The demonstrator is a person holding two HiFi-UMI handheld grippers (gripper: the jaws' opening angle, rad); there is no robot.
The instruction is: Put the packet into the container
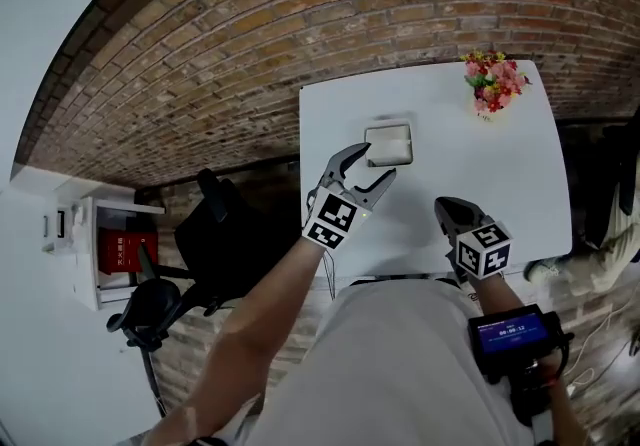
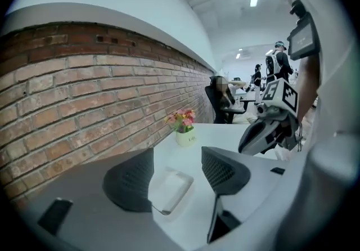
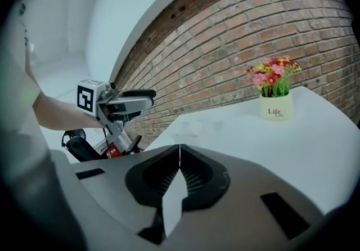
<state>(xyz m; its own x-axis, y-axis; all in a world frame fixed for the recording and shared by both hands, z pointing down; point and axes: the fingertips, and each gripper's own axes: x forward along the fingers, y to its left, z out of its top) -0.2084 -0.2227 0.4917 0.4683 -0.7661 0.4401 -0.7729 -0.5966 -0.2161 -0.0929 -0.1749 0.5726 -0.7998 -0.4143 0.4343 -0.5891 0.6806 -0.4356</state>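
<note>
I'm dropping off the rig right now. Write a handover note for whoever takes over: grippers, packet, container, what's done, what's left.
Left gripper: open and empty, hovering at the near side of the container, which shows between its jaws.
Right gripper: shut and empty, over the near edge of the table.
Container: flat on the white table. A flower pot stands at the far right corner.
Packet: not in either gripper and not loose on the table. It may already be in the container, but the contents look too washed out to tell.
Left to do: look into the container. If the packet is inside, the job looks done.
</note>
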